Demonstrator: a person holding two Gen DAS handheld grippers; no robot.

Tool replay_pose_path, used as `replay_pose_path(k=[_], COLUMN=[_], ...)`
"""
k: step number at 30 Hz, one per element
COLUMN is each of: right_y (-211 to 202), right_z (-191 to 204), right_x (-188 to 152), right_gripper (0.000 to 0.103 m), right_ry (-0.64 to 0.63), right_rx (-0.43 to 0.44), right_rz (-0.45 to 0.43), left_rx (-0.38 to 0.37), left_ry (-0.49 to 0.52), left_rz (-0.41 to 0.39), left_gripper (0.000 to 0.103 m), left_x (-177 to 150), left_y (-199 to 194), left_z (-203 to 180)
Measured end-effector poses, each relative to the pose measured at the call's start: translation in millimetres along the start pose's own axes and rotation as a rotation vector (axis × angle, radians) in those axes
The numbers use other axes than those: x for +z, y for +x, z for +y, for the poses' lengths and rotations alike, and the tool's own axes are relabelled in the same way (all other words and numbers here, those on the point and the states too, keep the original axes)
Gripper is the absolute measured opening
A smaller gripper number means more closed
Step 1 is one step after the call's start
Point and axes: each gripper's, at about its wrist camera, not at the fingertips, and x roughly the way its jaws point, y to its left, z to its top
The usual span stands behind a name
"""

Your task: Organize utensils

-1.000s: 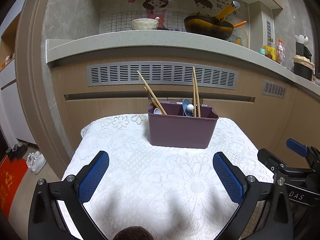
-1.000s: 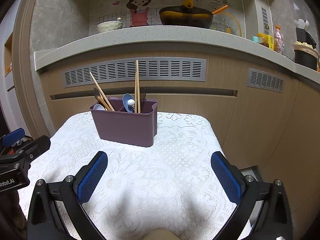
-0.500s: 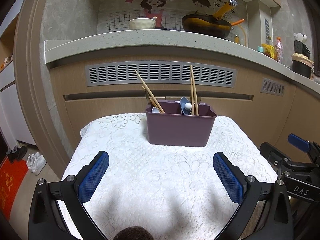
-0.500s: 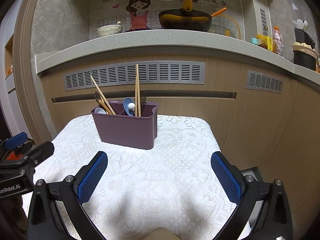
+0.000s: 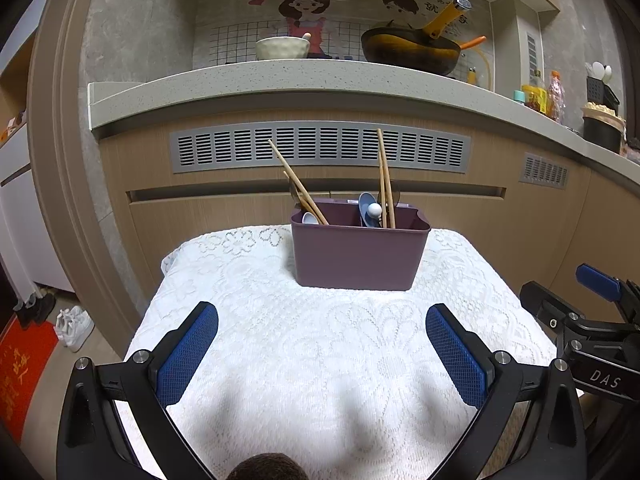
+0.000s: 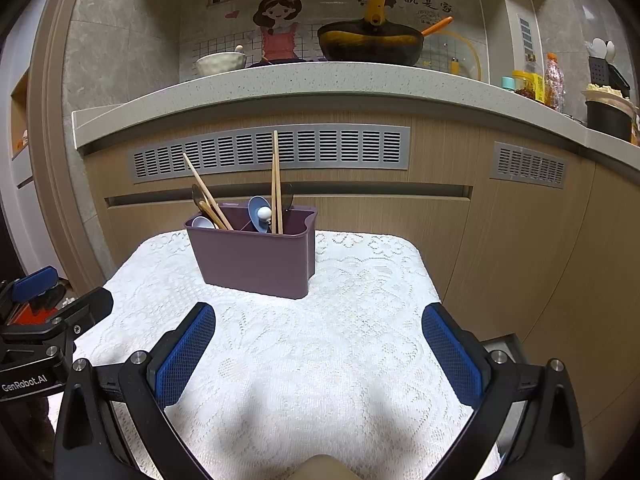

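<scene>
A purple utensil caddy (image 5: pixel 356 254) (image 6: pixel 256 258) stands at the far side of a small table under a white lace cloth (image 5: pixel 320 344) (image 6: pixel 304 344). It holds wooden chopsticks (image 5: pixel 298 184) (image 6: pixel 276 184), blue and white spoons (image 5: pixel 368 210) (image 6: pixel 258 208) and dark spoons behind. My left gripper (image 5: pixel 322 350) is open and holds nothing, well short of the caddy. My right gripper (image 6: pixel 318 348) is also open with nothing in it, to the caddy's right and nearer. Each gripper shows at the edge of the other's view: the right gripper (image 5: pixel 592 320), the left gripper (image 6: pixel 44 320).
A stone kitchen counter (image 5: pixel 320 76) runs behind the table above wooden cabinets with vent grilles (image 5: pixel 320 146). On it sit a bowl (image 5: pixel 282 47), a pan (image 5: pixel 412 50), bottles (image 5: pixel 544 94) and a black pot (image 5: pixel 602 130). White shoes (image 5: pixel 74 326) lie on the floor at left.
Both grippers have drawn back a little from the caddy and tilted up slightly; the caddy looks smaller and sits higher in both views. Both stay open.
</scene>
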Motion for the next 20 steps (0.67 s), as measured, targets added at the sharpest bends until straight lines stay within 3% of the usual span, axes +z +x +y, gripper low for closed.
replay_pose_path(k=[20], right_y=[-6], right_z=[1], right_x=[-2], right_gripper=[0.102], right_ry=[0.000], right_rx=[0.009], right_rz=[-0.006], left_rx=[0.046], left_ry=[0.005], left_rz=[-0.029], left_gripper=[0.103], left_x=[-3], left_y=[-12], left_z=[2])
